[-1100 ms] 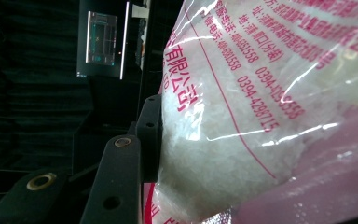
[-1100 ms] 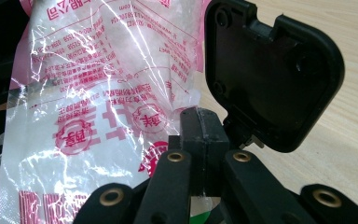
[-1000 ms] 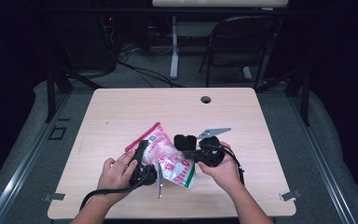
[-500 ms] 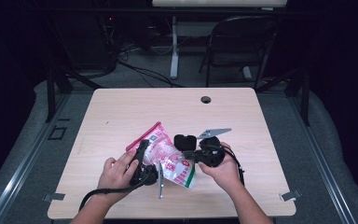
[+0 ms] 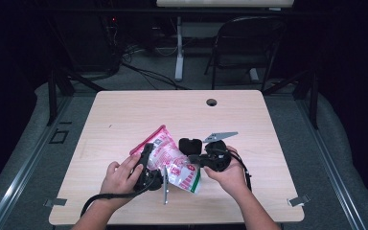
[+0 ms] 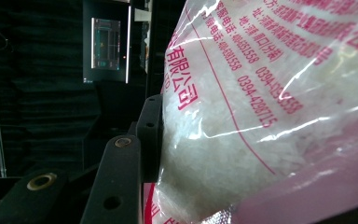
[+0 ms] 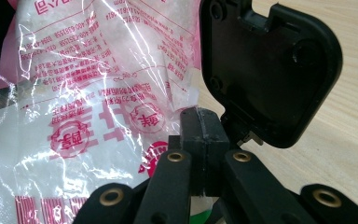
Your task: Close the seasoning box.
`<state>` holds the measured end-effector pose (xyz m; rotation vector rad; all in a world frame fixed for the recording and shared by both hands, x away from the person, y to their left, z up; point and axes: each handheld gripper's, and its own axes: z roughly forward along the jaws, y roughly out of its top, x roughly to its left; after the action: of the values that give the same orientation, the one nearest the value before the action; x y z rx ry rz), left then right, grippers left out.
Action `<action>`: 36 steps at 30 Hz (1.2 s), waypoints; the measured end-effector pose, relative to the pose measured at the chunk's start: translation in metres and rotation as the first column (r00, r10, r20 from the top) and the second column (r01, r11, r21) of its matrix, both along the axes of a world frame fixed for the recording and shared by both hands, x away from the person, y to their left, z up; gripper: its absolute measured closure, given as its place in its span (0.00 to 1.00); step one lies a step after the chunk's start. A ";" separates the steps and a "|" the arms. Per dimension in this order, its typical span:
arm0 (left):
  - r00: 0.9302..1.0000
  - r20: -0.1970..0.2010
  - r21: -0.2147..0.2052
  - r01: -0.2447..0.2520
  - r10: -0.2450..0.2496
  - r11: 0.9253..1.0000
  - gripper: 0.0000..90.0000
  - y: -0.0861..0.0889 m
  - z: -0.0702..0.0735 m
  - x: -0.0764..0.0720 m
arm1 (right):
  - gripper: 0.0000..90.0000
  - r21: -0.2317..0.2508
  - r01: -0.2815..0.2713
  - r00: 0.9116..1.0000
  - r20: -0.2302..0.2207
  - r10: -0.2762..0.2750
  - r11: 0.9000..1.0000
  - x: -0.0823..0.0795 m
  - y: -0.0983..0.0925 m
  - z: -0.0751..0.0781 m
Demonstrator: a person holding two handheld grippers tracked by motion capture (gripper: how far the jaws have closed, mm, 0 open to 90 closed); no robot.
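A clear plastic bag [image 5: 172, 160] of white grains, printed in red with a pink top edge, lies tilted between the two hands near the table's front. My left gripper [image 5: 153, 158] is shut on it. In the left gripper view one black finger [image 6: 149, 135] presses into the bag [image 6: 261, 116], and the bag hides the other finger. My right gripper [image 5: 194, 160] comes in from the right, and its pads [image 7: 191, 133] meet with nothing seen between them. They sit against the bag's [image 7: 98, 93] right edge.
A black squarish plastic piece [image 5: 190, 145] sits just beyond the right gripper's tips and looms large in the right gripper view [image 7: 270, 70]. The wooden table [image 5: 124, 115] has a cable hole [image 5: 212, 102] near its far edge. A folding chair [image 5: 249, 43] stands behind.
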<state>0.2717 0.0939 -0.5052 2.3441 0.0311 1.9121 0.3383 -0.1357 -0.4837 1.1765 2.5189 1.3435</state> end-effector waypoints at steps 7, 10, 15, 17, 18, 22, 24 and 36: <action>1.000 0.004 0.009 0.003 -0.003 1.000 0.70 -0.001 0.002 -0.001 | 1.00 -0.001 0.001 1.000 0.000 -0.001 1.000 0.000 0.000 0.000; 1.000 0.007 0.011 0.005 -0.005 1.000 0.70 -0.001 0.002 -0.001 | 1.00 -0.002 -0.001 1.000 -0.002 0.001 1.000 0.000 0.000 0.000; 1.000 0.005 0.011 0.005 -0.005 1.000 0.70 -0.001 0.003 -0.001 | 1.00 -0.001 -0.001 1.000 -0.002 0.001 1.000 0.000 0.000 0.000; 1.000 0.005 0.012 0.005 -0.005 1.000 0.70 -0.001 0.003 -0.001 | 1.00 -0.001 -0.001 1.000 -0.002 0.001 1.000 0.000 0.000 0.000; 1.000 0.005 0.013 0.005 -0.005 1.000 0.70 -0.002 0.003 -0.001 | 1.00 -0.001 -0.001 1.000 -0.003 0.001 1.000 0.000 0.000 0.000; 1.000 0.004 0.016 0.009 -0.009 1.000 0.70 -0.002 0.003 -0.001 | 1.00 0.005 0.002 1.000 -0.004 -0.002 1.000 0.000 0.000 -0.001; 1.000 0.006 0.021 0.010 -0.010 1.000 0.70 -0.002 0.003 -0.001 | 1.00 0.004 0.003 1.000 -0.004 -0.003 1.000 0.000 0.000 -0.001; 1.000 0.007 0.039 0.014 -0.014 0.999 0.70 -0.004 0.005 -0.001 | 1.00 -0.002 0.001 1.000 -0.005 -0.001 1.000 0.000 -0.001 -0.001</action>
<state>0.2703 0.0904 -0.5000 2.3557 -0.0241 1.9319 0.3382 -0.1365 -0.4848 1.1820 2.5221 1.3391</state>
